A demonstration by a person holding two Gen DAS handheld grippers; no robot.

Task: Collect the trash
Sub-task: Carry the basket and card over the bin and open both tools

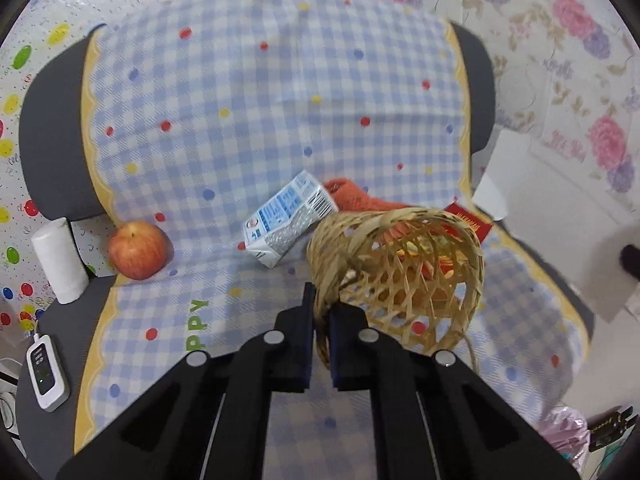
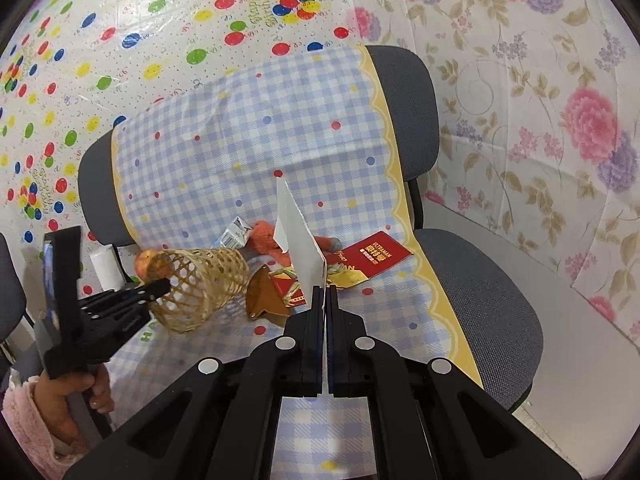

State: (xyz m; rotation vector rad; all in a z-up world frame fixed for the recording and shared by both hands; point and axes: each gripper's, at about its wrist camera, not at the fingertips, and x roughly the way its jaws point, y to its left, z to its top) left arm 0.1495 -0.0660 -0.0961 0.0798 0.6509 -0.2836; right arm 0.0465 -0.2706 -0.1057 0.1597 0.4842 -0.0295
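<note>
My left gripper (image 1: 322, 304) is shut on the rim of a woven bamboo basket (image 1: 400, 272), tipped on its side above the checkered cloth; the basket also shows in the right wrist view (image 2: 200, 284), with the left gripper (image 2: 160, 288) at its rim. My right gripper (image 2: 324, 292) is shut on a white paper scrap (image 2: 298, 240) that stands up between its fingers. A crushed milk carton (image 1: 286, 220) lies behind the basket. Red and gold wrappers (image 2: 288, 292) and a red envelope (image 2: 380, 258) lie on the cloth.
An apple (image 1: 138, 250), a white roll (image 1: 60, 260) and a white remote (image 1: 46, 372) sit at the left of the chair seat. An orange plush toy (image 1: 352, 196) lies behind the carton. The grey chair seat edge (image 2: 500, 320) is to the right.
</note>
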